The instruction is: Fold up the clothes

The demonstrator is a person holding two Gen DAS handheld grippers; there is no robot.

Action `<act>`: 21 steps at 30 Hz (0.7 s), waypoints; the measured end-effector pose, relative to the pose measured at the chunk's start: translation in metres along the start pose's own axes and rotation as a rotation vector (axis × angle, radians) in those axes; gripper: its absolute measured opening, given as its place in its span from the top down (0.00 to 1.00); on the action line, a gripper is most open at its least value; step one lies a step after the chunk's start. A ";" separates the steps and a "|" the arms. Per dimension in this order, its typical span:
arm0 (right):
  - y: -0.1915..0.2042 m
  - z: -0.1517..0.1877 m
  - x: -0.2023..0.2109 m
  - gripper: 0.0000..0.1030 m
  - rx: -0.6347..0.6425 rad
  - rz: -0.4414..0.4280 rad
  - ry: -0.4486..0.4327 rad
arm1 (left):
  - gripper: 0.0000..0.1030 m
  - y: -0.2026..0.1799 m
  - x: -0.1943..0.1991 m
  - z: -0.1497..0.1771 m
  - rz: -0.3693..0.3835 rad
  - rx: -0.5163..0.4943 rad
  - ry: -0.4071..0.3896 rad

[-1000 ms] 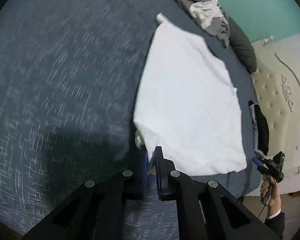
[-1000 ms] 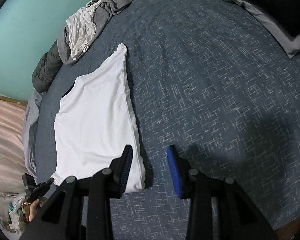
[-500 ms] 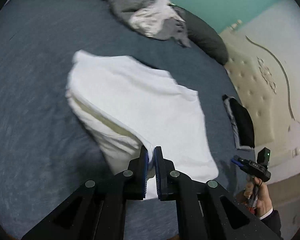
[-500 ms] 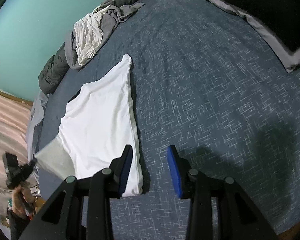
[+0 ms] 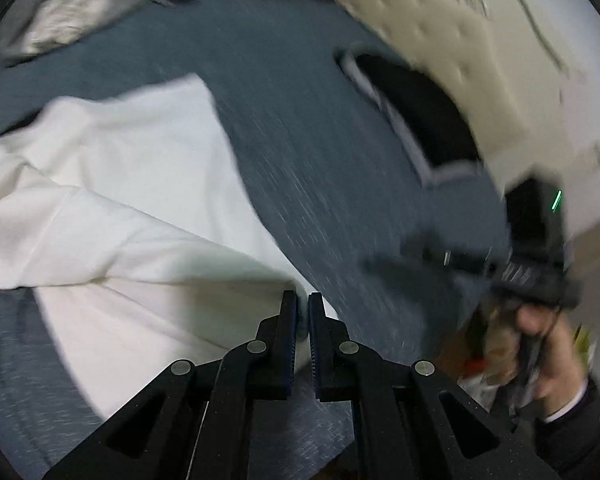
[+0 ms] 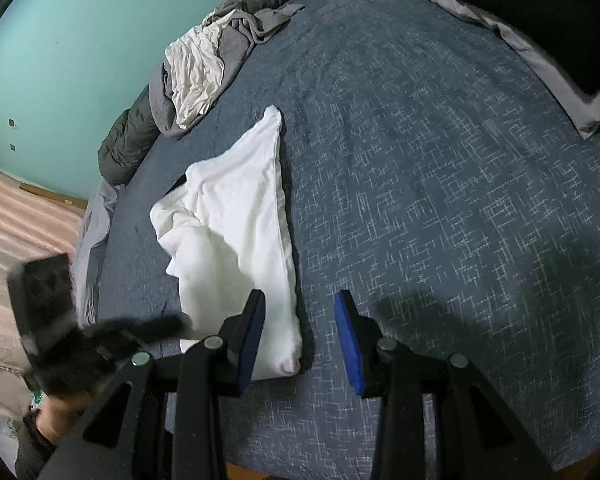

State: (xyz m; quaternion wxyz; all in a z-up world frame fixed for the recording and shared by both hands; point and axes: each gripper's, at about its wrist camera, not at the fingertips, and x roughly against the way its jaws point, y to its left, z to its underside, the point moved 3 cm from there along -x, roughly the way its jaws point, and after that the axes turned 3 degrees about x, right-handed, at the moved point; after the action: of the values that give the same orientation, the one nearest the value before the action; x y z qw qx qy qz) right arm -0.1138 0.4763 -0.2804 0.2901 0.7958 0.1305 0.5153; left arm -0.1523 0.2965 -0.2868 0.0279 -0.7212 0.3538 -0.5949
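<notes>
A white garment [image 5: 112, 208] lies on the blue bedspread [image 5: 300, 128], partly doubled over itself. My left gripper [image 5: 302, 312] is shut on the white garment's corner, pulling that edge across the rest of the cloth. In the right wrist view the same white garment [image 6: 236, 216] shows a raised fold on its left side. My right gripper [image 6: 300, 332] hovers open over the garment's near right corner, nothing between its fingers. The left gripper [image 6: 60, 336] appears blurred at the lower left of the right wrist view, held by a hand.
A pile of grey and white clothes [image 6: 208, 60] lies at the far side by the teal wall. A black pillow with grey trim [image 6: 540, 20] sits at the right. A cream tufted headboard [image 5: 460, 40] stands behind another dark pillow [image 5: 412, 112].
My left gripper has carried the garment's corner across toward the right gripper's side, folding the cloth over. The right gripper has stayed open over the near corner.
</notes>
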 end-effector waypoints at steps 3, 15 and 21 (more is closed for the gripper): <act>0.005 0.003 -0.010 0.65 0.024 -0.008 0.033 | 0.94 0.002 -0.020 0.011 -0.010 0.015 0.044; 0.056 0.008 -0.062 0.48 0.207 0.036 0.131 | 0.80 0.112 0.057 0.038 -0.135 0.188 -0.067; 0.063 0.012 -0.097 0.48 0.249 0.138 0.192 | 0.71 0.158 0.059 0.066 -0.160 0.277 -0.051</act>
State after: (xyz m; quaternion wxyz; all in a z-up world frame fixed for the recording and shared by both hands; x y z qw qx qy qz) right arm -0.1511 0.3737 -0.3185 0.1393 0.7799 0.1654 0.5873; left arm -0.1674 0.1210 -0.3300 0.0886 -0.7512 0.2091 -0.6198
